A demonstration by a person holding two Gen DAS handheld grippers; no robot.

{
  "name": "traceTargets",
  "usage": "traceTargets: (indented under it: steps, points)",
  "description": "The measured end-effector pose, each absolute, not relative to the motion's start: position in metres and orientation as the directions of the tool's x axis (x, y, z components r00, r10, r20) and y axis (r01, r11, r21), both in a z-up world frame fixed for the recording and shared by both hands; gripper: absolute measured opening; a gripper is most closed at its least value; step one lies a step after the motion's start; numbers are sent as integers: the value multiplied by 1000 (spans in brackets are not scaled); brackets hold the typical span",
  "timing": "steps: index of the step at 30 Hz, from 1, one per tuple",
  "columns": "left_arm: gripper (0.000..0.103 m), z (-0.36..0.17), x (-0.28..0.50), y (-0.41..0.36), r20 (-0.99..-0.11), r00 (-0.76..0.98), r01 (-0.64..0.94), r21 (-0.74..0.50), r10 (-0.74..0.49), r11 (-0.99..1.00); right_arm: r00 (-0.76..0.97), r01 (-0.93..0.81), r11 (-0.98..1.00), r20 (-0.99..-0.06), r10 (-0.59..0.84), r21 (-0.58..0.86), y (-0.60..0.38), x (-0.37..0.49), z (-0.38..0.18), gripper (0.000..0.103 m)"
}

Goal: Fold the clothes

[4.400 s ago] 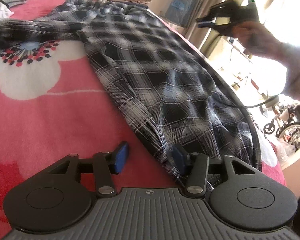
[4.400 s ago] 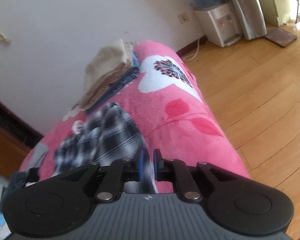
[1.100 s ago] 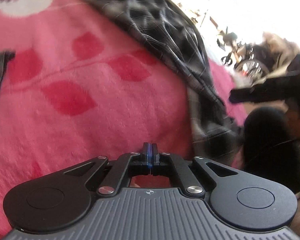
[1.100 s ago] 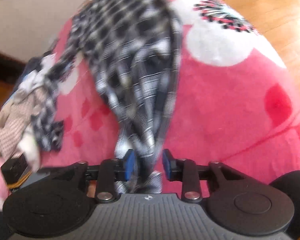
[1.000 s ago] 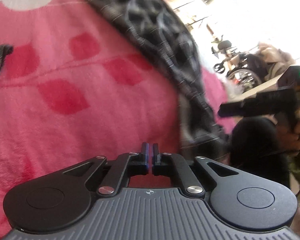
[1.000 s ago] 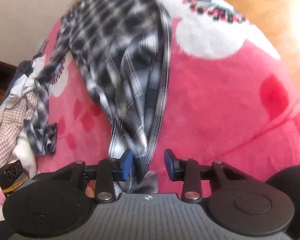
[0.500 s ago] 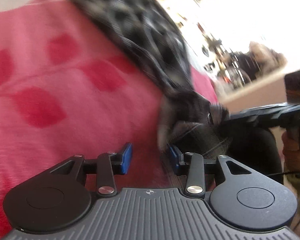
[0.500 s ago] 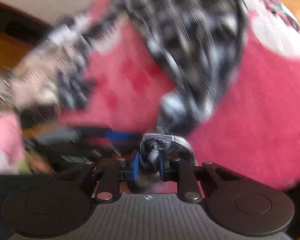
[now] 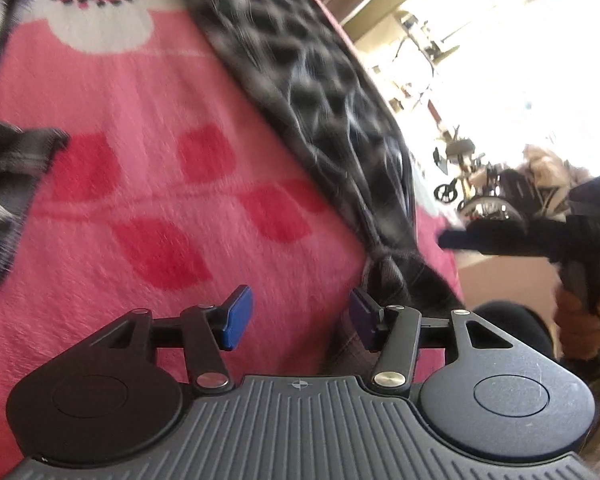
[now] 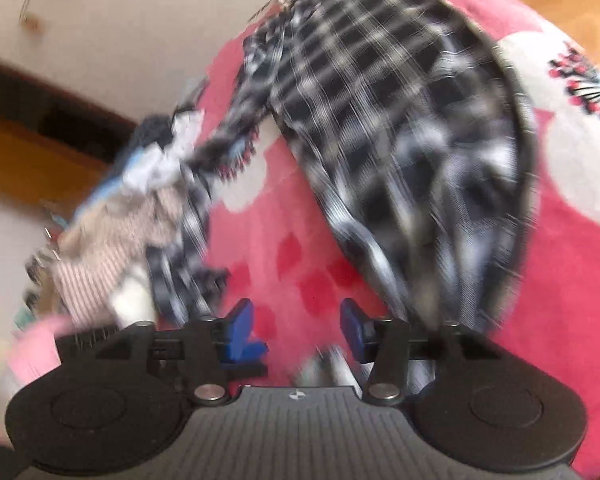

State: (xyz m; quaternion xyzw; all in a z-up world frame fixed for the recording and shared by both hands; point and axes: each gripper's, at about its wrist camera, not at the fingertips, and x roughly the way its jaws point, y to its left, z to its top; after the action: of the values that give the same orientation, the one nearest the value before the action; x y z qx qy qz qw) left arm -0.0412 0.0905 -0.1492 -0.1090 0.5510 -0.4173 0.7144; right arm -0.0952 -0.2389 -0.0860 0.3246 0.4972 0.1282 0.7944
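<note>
Two views, left wrist first.
Left gripper [image 9: 298, 316]: jaws spread wide, nothing between the blue pads [image 9: 238, 316]; it hangs low over the pink blanket [image 9: 140, 92].
Plaid shirt [image 9: 316, 80]: black and white check, blurred, lying along the right side of the blanket from the far end to the near edge, where its hem bunches just beside the right-hand pad.
Blanket pattern: red leaf shapes under the open jaws, a white flower [image 9: 100, 24] with a dotted red centre at the far end.
Dark cloth [image 9: 8, 176]: a grey piece at the left edge of the blanket, well apart from the shirt.
Right gripper, seen from the left: a dark tool [image 9: 512, 236] with a blue tip, held in a hand [image 9: 580, 320] at the right edge, off the side of the bed; whether it is open cannot be told here.
Background: bright window light and wheeled frames [image 9: 472, 188], too washed out to make out.

Right wrist view.
Right gripper [image 10: 296, 326]: fingers wide apart and empty, blue pads [image 10: 240, 322] clear of the cloth, above the blanket [image 10: 572, 280].
Plaid shirt [image 10: 400, 128]: spread over the blanket, running from the near right to the far end, one sleeve [image 10: 188, 240] trailing down the left.
Clothes heap [image 10: 116, 224]: pale striped and white pieces piled at the blanket's left edge, touching the sleeve.
Left gripper's tip [image 10: 244, 350]: a blue pad showing just behind the near left finger.
Sharpness: everything beyond the gripper is smeared.
</note>
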Motion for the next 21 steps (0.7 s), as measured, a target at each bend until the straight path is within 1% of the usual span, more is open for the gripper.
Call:
traceTargets:
  steps: [2,4,5,8,9,11,16,19,21]
  points:
    - [53,-149,-46,84,-703,43,498,-601,-710,625,440,104,814,-761,478,571,-236,-113,-88,55]
    - [53,-149,-50,78,-709,41,519,-587,-704,622,417,84,852,-795,440,516,-229,-123,-94,56]
    - [53,-149,-52,75,-713,40,529,-579,-700,620,408,75,863,-805,430,499,-225,-126,-98,53]
    - [53,-148,-58,66,-721,38,559,-558,-692,613,414,52,884,-816,404,464,-216,-133,-103,4]
    - [53,-147,-59,65,-718,38,562,-559,-694,609,413,48,882,-814,409,468,-215,-137,-101,4]
    - [53,-144,-61,63,-711,38,569,-562,-702,601,398,84,846,-796,455,526,-221,-150,-96,4]
    - [53,-145,-65,47,-708,-4,608,-562,-706,561,251,291,726,-782,570,623,-237,-212,-102,3]
    - [53,-151,-71,28,-742,-40,650,-528,-670,546,151,402,694,-791,593,597,-233,-247,-116,4]
    - [53,-155,-76,17,-762,-56,678,-504,-645,535,132,402,702,-796,591,588,-229,-256,-115,4]
